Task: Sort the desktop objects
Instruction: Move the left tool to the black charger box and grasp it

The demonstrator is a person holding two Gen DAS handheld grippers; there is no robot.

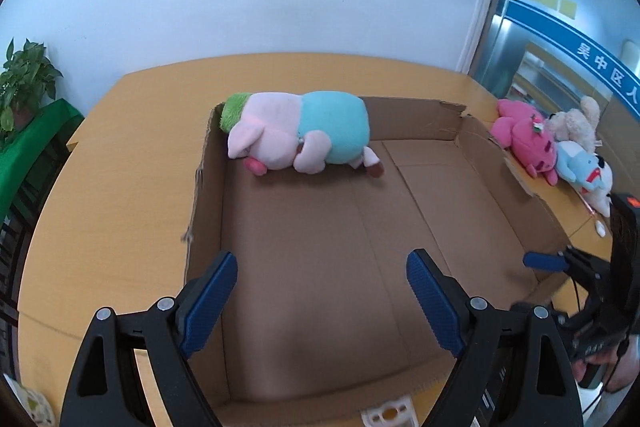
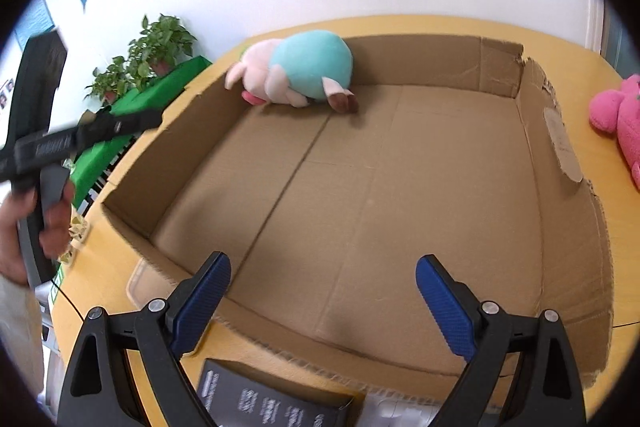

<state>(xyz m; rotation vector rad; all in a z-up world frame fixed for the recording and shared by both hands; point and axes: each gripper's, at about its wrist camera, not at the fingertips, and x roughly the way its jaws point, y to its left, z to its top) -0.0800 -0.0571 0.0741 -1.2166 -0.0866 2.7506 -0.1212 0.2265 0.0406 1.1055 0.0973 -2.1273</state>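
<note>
A pink plush pig in a teal shirt (image 1: 298,137) lies in the far left corner of a shallow open cardboard box (image 1: 424,115); it also shows in the right wrist view (image 2: 304,69). My left gripper (image 1: 322,301) is open and empty above the box's near side. My right gripper (image 2: 323,301) is open and empty over the box's near edge (image 2: 320,351). A bright pink plush (image 1: 526,139), a beige plush (image 1: 574,123) and a light blue and white plush (image 1: 586,171) lie on the table right of the box.
The box sits on an orange wooden table (image 1: 120,195). A potted plant (image 1: 24,83) stands on a green-covered stand at left. A black booklet (image 2: 272,403) lies at the near table edge. The other hand-held gripper shows at far right (image 1: 600,291) and at far left (image 2: 48,147).
</note>
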